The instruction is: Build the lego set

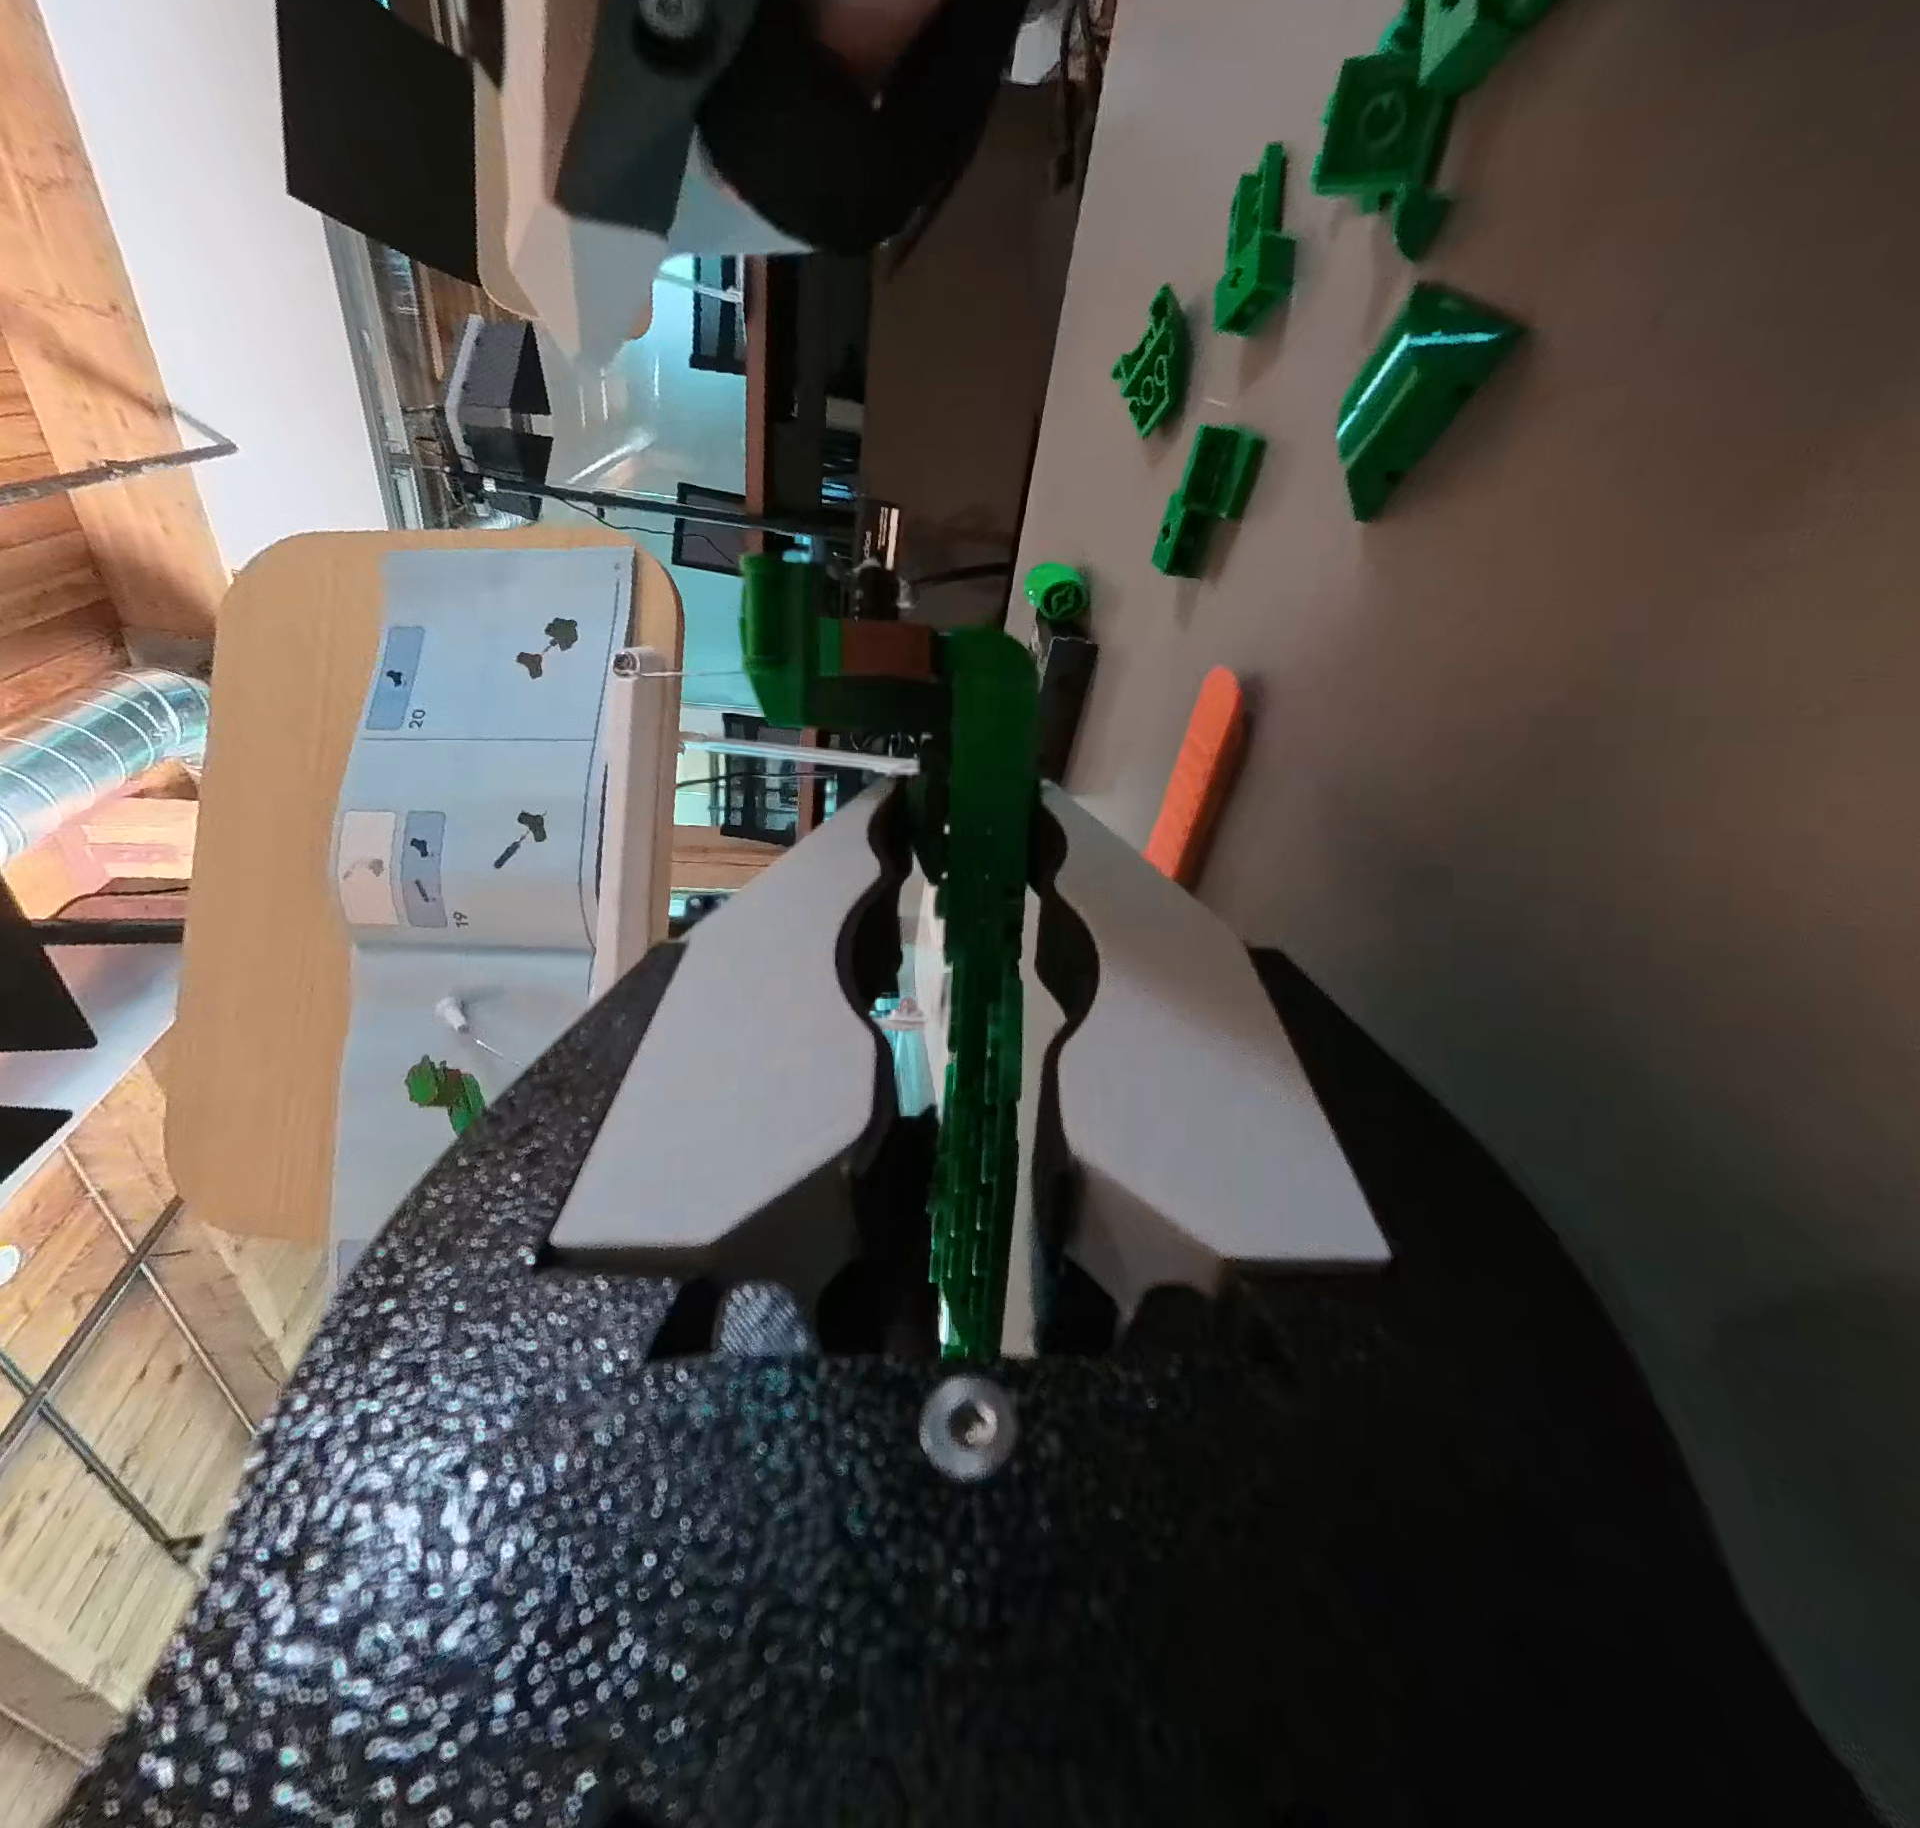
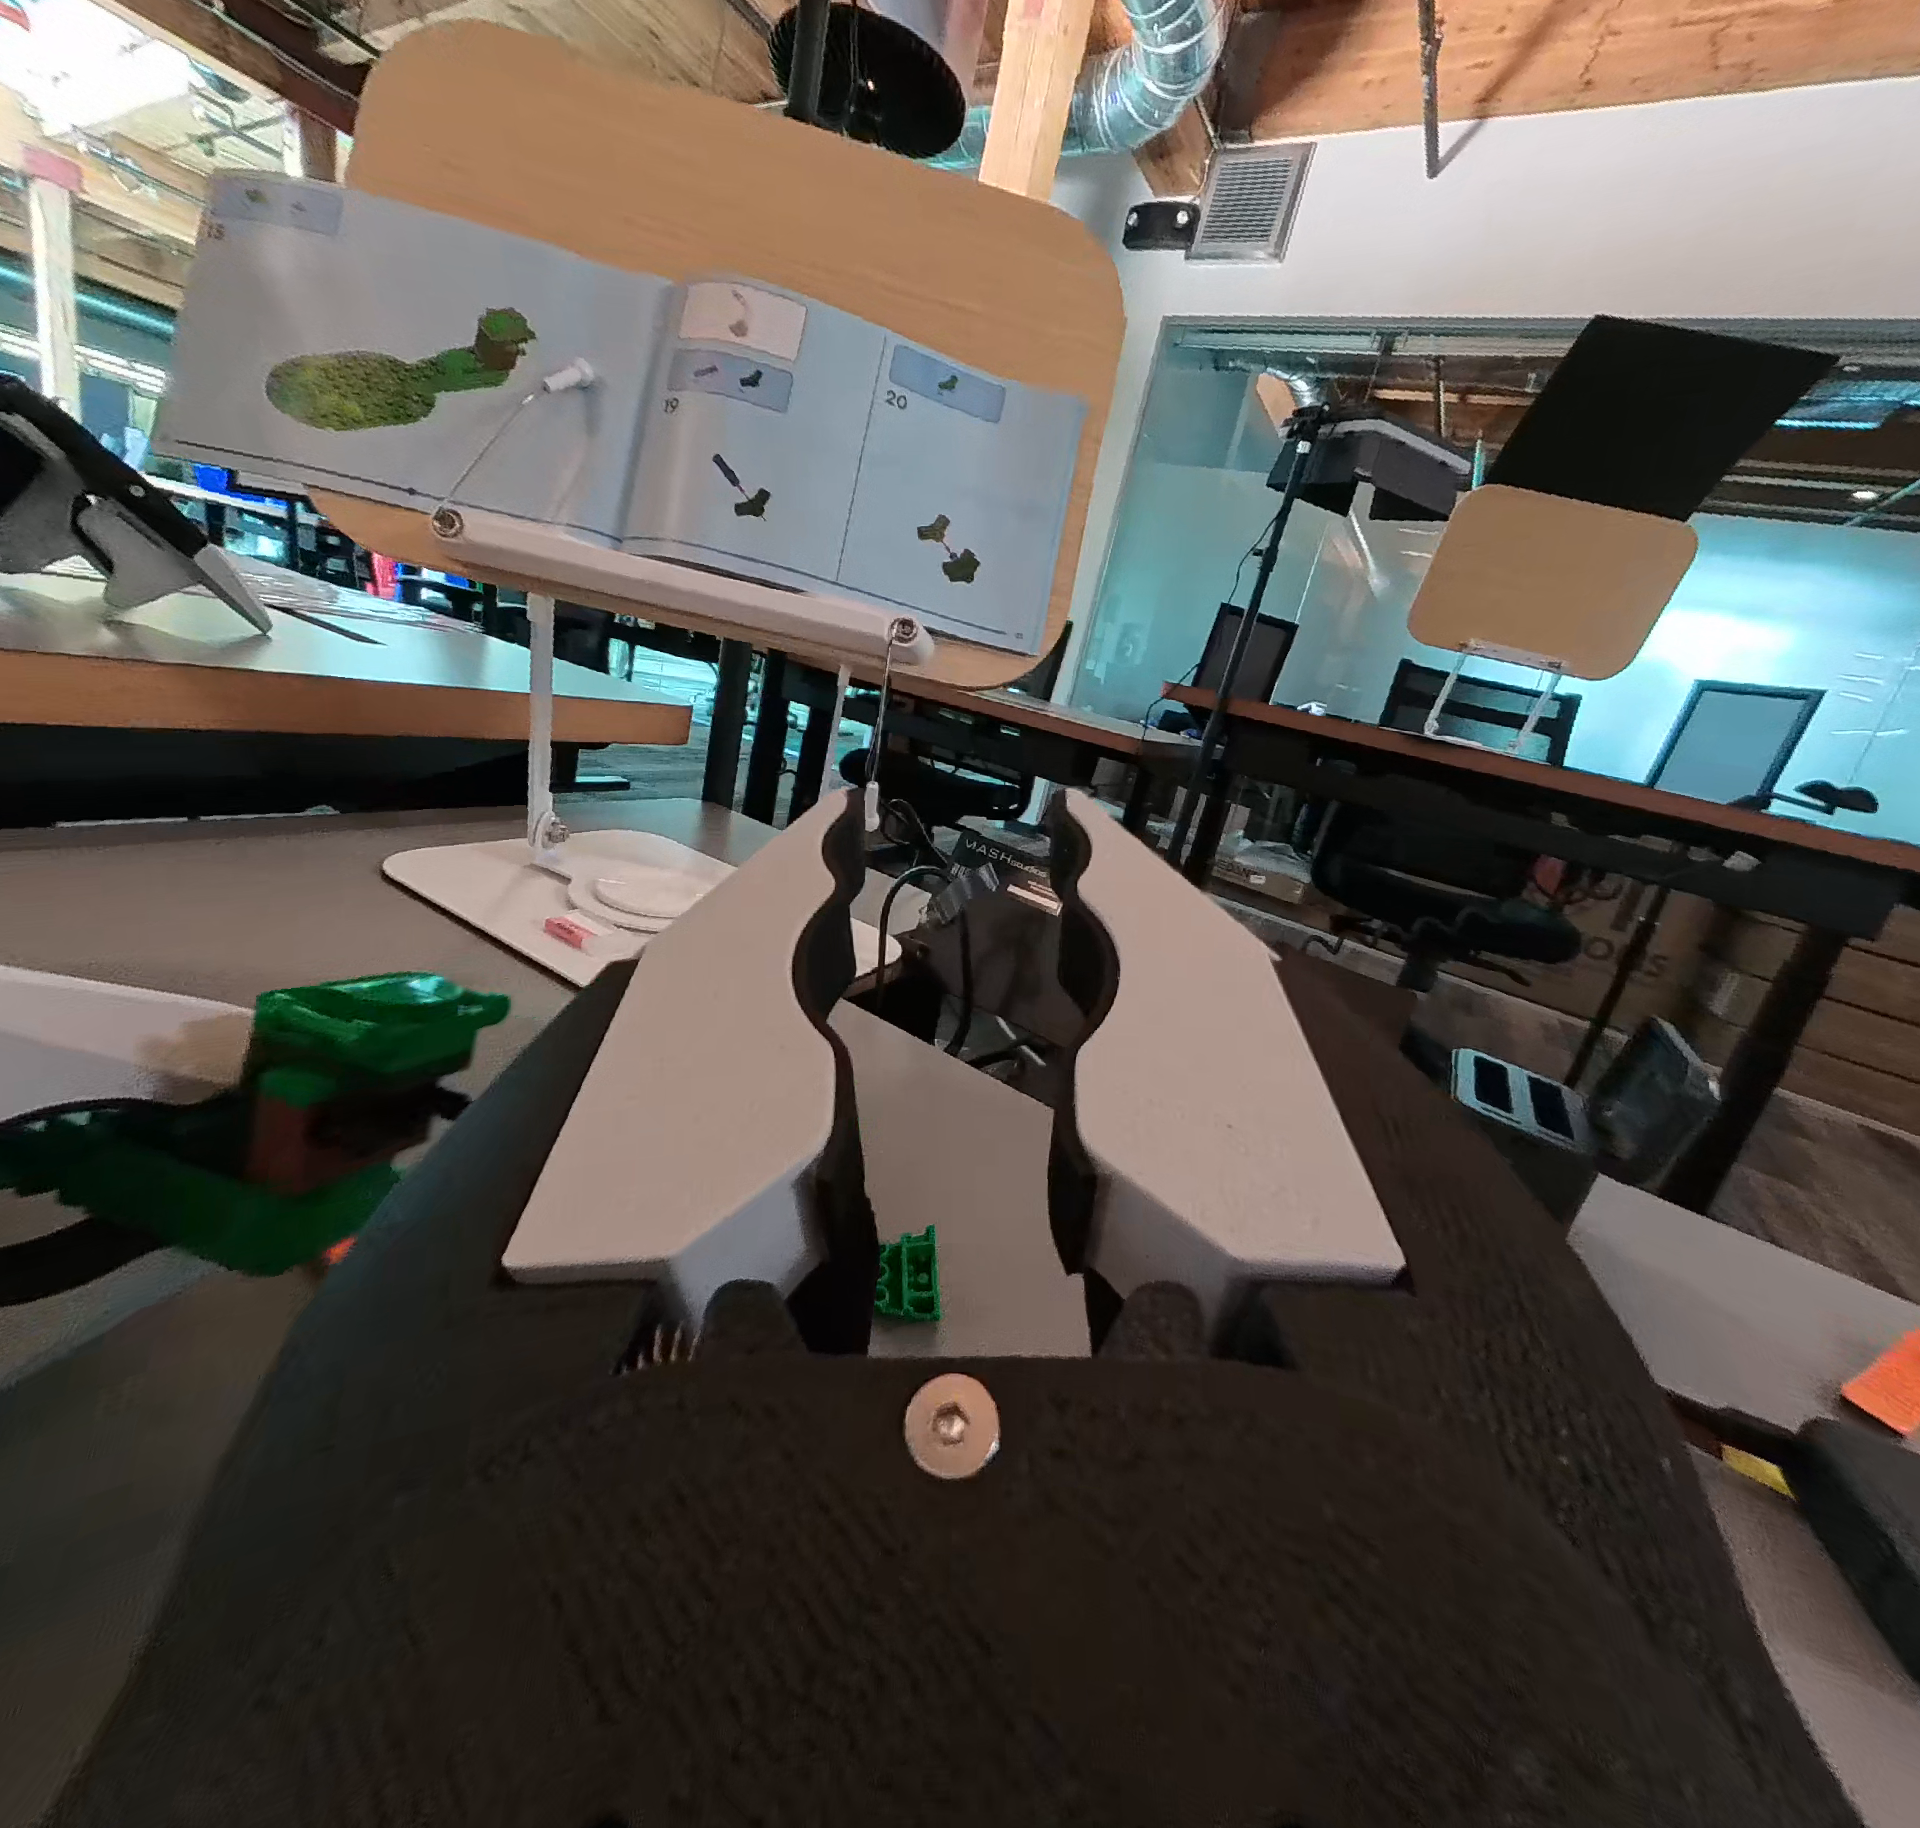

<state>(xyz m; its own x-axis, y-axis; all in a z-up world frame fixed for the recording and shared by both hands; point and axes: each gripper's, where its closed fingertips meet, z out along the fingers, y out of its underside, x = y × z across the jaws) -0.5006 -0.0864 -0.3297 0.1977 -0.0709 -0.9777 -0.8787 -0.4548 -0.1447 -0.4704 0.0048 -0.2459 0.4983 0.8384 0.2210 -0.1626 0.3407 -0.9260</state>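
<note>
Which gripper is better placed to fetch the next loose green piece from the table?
Right. The right gripper is open and holds nothing. The left gripper is shut on the green plate of the build, so it is busy. The loose pieces lie on the table.

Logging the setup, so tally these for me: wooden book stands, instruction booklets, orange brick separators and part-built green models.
wooden book stand: 2
instruction booklet: 1
orange brick separator: 1
part-built green model: 1
Total: 5
</note>
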